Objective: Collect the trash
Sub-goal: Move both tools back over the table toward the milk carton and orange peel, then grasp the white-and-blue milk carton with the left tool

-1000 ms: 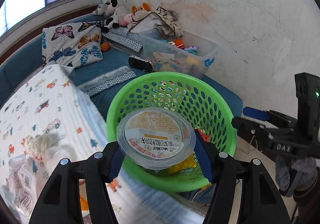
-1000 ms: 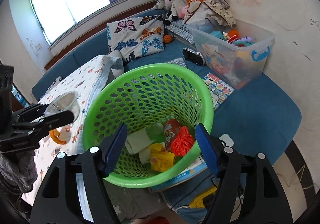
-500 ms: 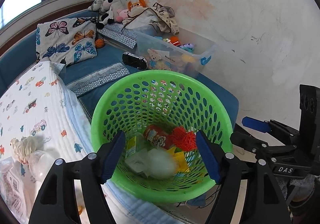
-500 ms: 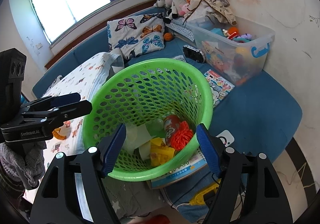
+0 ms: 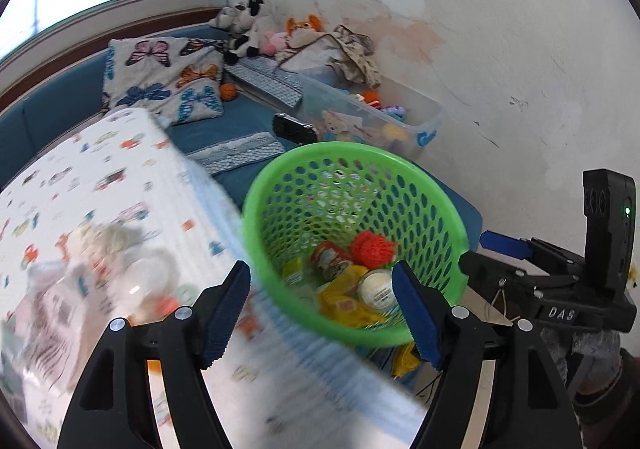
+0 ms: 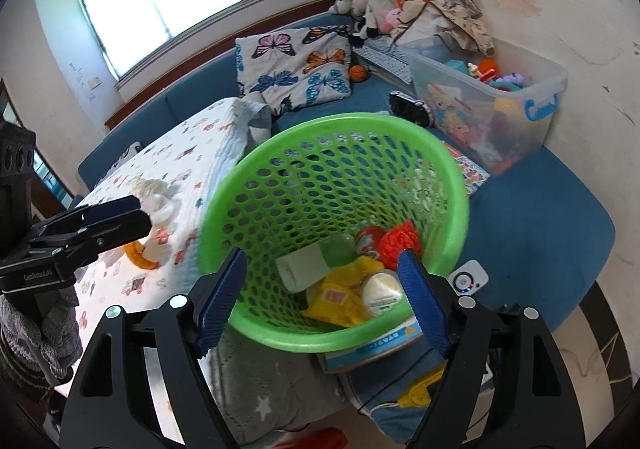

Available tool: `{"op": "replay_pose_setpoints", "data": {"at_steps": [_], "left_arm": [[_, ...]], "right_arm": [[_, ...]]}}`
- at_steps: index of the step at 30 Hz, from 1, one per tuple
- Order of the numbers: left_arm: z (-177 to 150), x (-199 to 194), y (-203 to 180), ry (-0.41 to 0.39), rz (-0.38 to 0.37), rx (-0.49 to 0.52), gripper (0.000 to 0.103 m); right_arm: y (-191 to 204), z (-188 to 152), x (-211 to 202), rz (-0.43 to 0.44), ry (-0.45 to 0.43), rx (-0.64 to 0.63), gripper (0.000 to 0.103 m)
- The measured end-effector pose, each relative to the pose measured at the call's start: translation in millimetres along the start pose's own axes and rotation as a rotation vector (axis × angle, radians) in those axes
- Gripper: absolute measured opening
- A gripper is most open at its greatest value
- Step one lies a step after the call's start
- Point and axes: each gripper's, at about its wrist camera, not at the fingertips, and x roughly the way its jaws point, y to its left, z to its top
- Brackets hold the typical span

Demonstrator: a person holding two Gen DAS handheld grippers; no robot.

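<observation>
A green perforated basket (image 5: 448, 209) (image 6: 280, 157) holds trash: a clear plastic tub with a printed lid (image 5: 378, 289) (image 6: 382, 295), yellow wrappers (image 6: 340, 297), a red can (image 6: 368, 239) and an orange net ball (image 5: 374, 247). My left gripper (image 5: 320, 313) is open and empty, over the table edge left of the basket. My right gripper (image 6: 322, 297) is open and empty, just in front of the basket's near rim. More trash lies blurred on the patterned tablecloth (image 5: 100, 189): a clear plastic bag (image 5: 44, 325), a crumpled white wad (image 5: 108, 239) and an orange ring (image 6: 138, 251).
A blue couch (image 6: 540, 233) runs behind, with a butterfly pillow (image 6: 296, 67), soft toys (image 6: 372, 9) and a clear toy bin (image 6: 500, 105). A white wall (image 5: 500, 49) is close on the right. A book (image 6: 376, 345) lies under the basket.
My left gripper opened and dropped the plastic tub into the basket, then swung left toward the table. My right gripper stayed open and moved slightly toward the basket.
</observation>
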Motion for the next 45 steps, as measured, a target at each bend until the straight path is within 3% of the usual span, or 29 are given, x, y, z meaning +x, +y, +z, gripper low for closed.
{"op": "replay_pose_setpoints", "data": {"at_steps": [20, 29, 37, 45], "left_arm": [[-92, -105, 127, -0.086, 0.265, -0.23, 0.071], [-138, -151, 182, -0.085, 0.389, -0.296, 0.072], [-157, -171, 228, -0.073, 0.487, -0.336, 0.084], [-161, -170, 267, -0.071, 0.506, -0.321, 0.091]], "right_arm": [[95, -4, 29, 0.112, 0.049, -0.125, 0.082], [132, -4, 40, 0.142, 0.07, -0.185, 0.082], [165, -6, 52, 0.156, 0.092, -0.232, 0.083], [191, -9, 65, 0.168, 0.12, -0.27, 0.083]]}}
